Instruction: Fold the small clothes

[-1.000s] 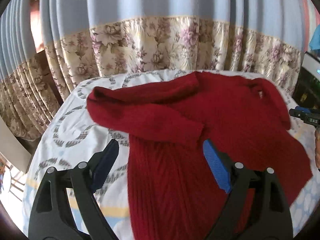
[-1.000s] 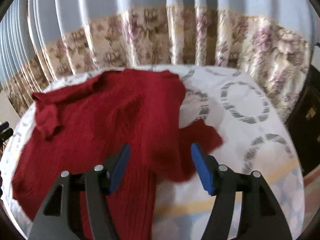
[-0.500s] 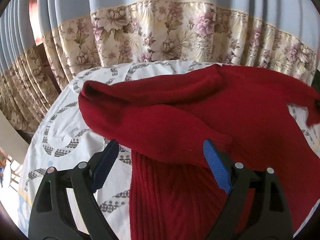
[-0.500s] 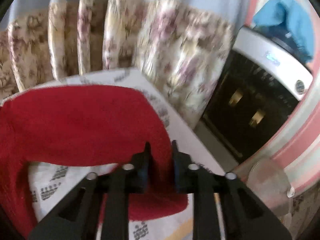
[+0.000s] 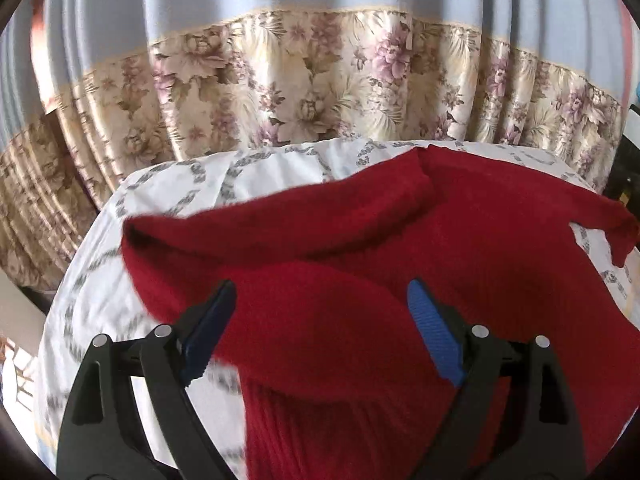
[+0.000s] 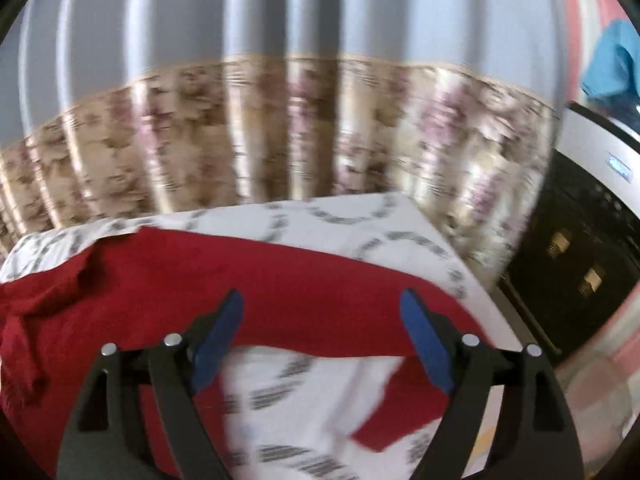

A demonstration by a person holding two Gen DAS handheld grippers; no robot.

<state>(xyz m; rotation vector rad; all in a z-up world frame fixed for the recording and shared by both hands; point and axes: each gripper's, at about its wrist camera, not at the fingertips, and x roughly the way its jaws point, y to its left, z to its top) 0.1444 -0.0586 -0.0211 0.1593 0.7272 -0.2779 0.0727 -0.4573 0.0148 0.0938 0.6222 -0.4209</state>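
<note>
A dark red knitted sweater (image 5: pixel 360 264) lies spread on the table with the white patterned cloth (image 5: pixel 256 168). One sleeve is folded across its body in the left wrist view, right under my left gripper (image 5: pixel 322 308), which is open and empty above it. In the right wrist view the other sleeve (image 6: pixel 320 304) stretches across the cloth and bends down at the right. My right gripper (image 6: pixel 322 320) hangs over that sleeve, its jaws opening with nothing pressed between the blue pads.
A blue curtain with a floral lower band (image 5: pixel 320 92) hangs close behind the table. A black and white appliance (image 6: pixel 580 256) stands at the right, with a blue cloth (image 6: pixel 612 64) on top. The table's right edge (image 6: pixel 468 268) is near the right gripper.
The right gripper shut on the right sleeve half a second ago and has now let it go and opened. The left gripper moved in over the folded left sleeve, staying open.
</note>
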